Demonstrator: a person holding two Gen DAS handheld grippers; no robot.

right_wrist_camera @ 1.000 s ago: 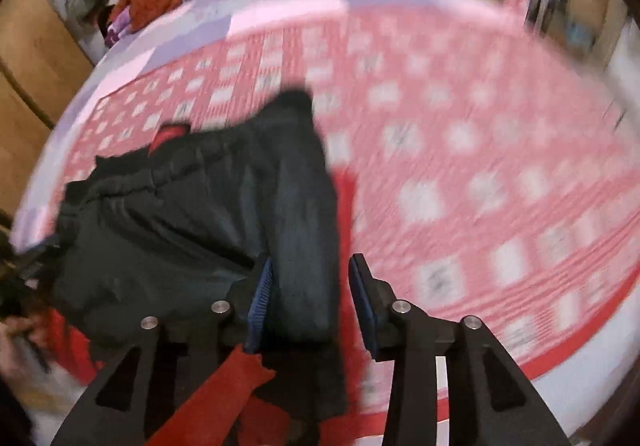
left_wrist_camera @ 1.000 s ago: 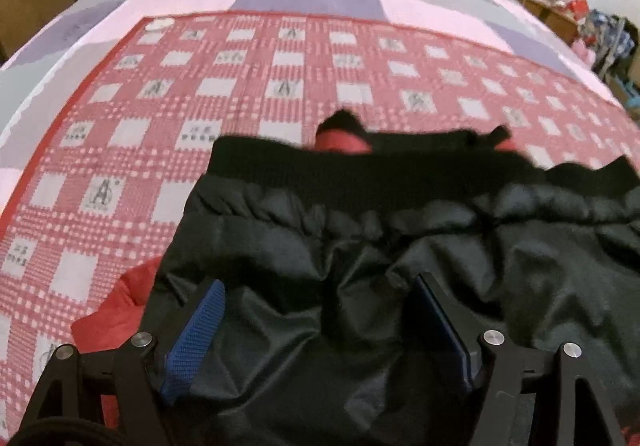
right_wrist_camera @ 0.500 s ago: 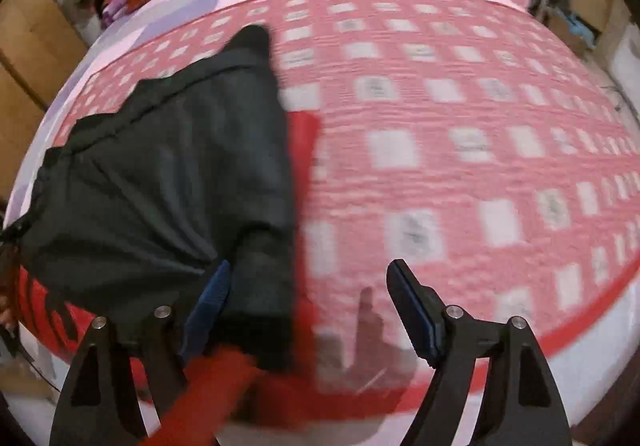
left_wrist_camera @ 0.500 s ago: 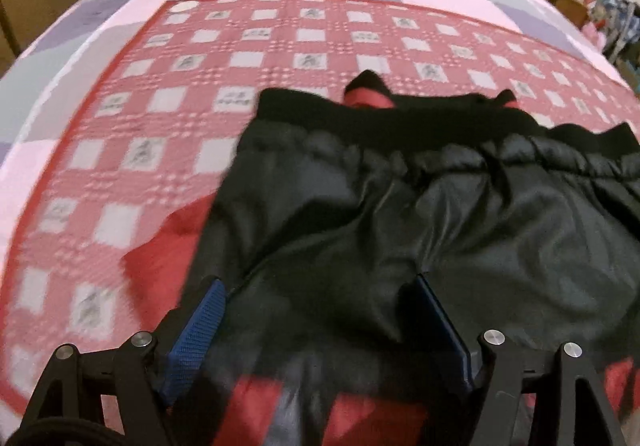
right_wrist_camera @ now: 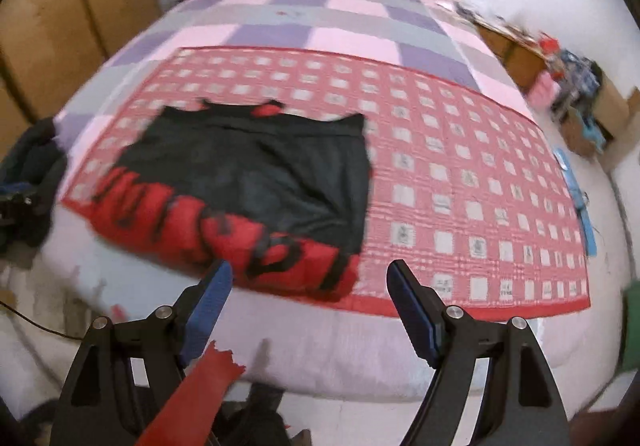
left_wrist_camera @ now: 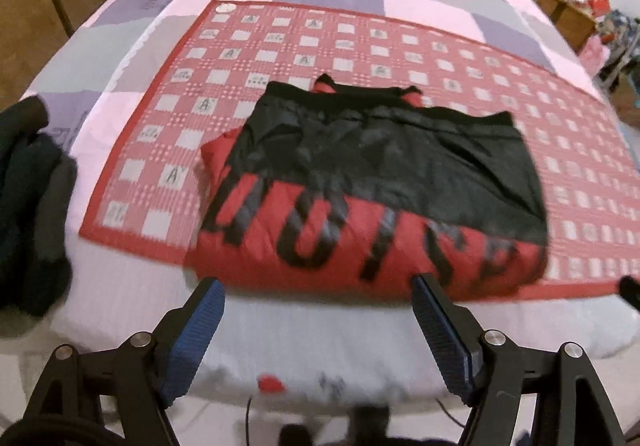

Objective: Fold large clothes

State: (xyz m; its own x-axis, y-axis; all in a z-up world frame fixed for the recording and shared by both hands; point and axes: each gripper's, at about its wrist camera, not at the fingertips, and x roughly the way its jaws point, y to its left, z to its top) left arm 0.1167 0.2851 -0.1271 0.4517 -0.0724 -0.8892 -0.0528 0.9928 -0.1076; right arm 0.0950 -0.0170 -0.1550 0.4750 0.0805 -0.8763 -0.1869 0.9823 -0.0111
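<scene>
Both claws, left claw (left_wrist_camera: 316,320) and right claw (right_wrist_camera: 310,292), spread empty; puffy red-and-black folded jacket (left_wrist_camera: 372,190) just ahead may spring open unpressed.

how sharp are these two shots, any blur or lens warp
Left wrist view: the jacket's near red edge and lettering are smeared by motion blur, while the far mat stays fairly crisp. Right wrist view: softer all over, the jacket streaky; strong fisheye bends the bed into a dome, with dark vignette corners.

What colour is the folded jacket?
Black on top, red with black letters below: the folded jacket, clearest in the left wrist view.
</scene>
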